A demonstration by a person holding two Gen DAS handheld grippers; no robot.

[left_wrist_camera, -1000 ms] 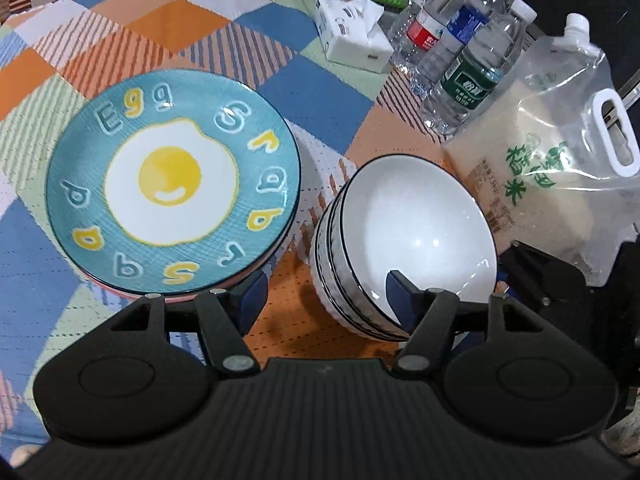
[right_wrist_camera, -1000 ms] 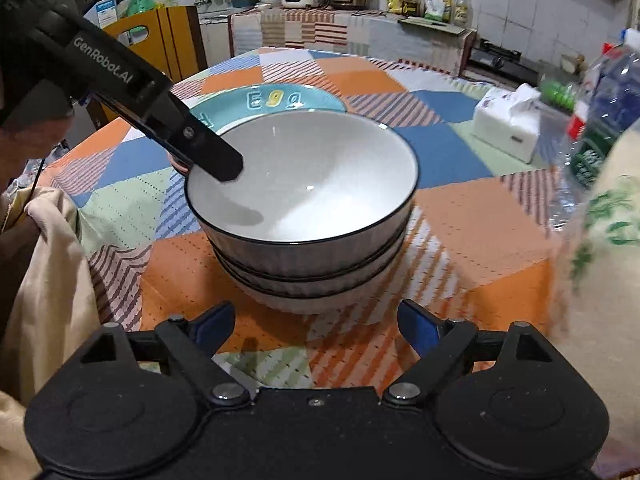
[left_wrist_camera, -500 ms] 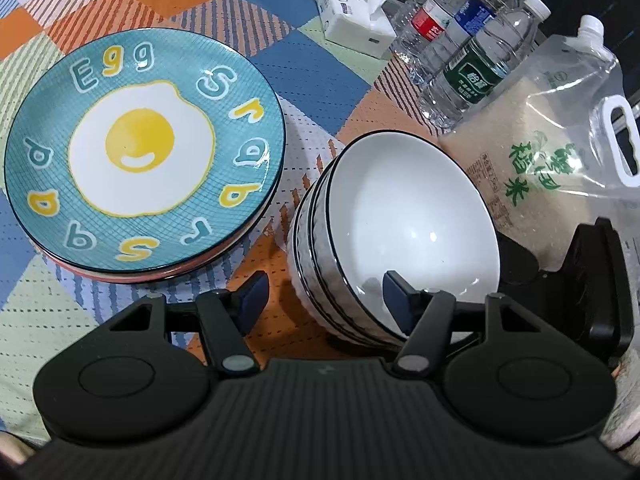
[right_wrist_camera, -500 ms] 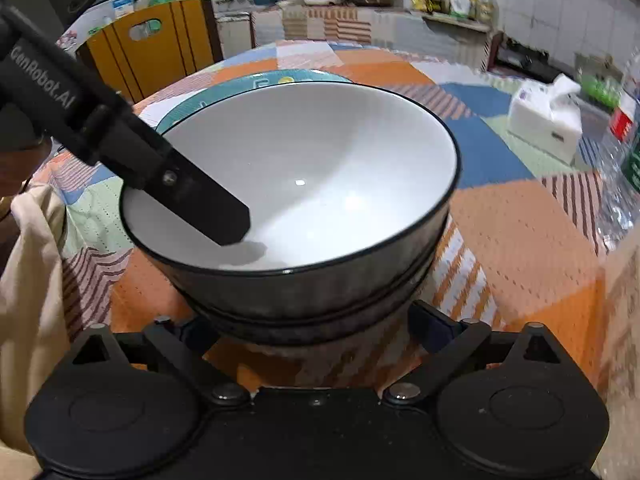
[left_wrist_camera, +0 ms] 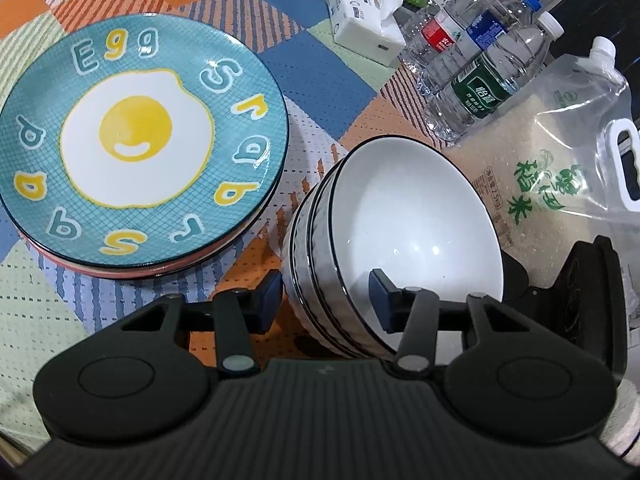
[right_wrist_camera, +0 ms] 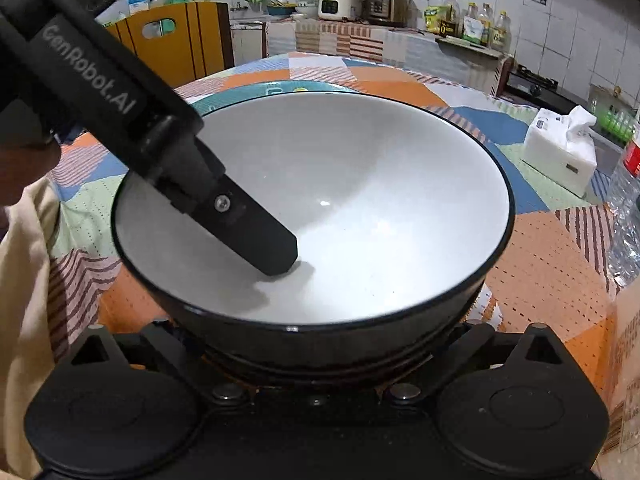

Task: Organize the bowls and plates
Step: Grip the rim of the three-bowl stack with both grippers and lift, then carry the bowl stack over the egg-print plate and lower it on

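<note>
Bowl stack (left_wrist_camera: 396, 236), white with black rims, sits lower centre-right of the left wrist view on the patchwork tabletop (left_wrist_camera: 316, 56), just right of the plate stack (left_wrist_camera: 140, 148) that fills the left half.

Change over the last second: both claws closed in on the bowls. Left claw (left_wrist_camera: 326, 300) now straddles the near wall of the stack, one finger outside at the foot, the other inside the top bowl; a second ago it was short of the rim. Gap is mid-width, pads not clearly pressing, so not a grip yet. In the right wrist view the bowls grew to fill the frame and now hide the right claw's fingertips under the rim, so cannot tell how wide the right claw (right_wrist_camera: 320, 364) is. The left claw's inner finger shows there as a black bar reaching into the bowl at centre-left.

Judgement: a two-claw pickup of the whole bowl stack is being set up; the lift has not started.

Text: top plate reads "Egg" plus scattered letters around a fried egg. Left claw's arm is printed "GenRobot.AI". Rice bag (left_wrist_camera: 552, 176), right edge, carries green Chinese characters and "2.5kg". Water bottles (left_wrist_camera: 480, 76), upper right, have labels too small to read. Tissue box (left_wrist_camera: 366, 24), top centre, has print that's illegible.
</note>
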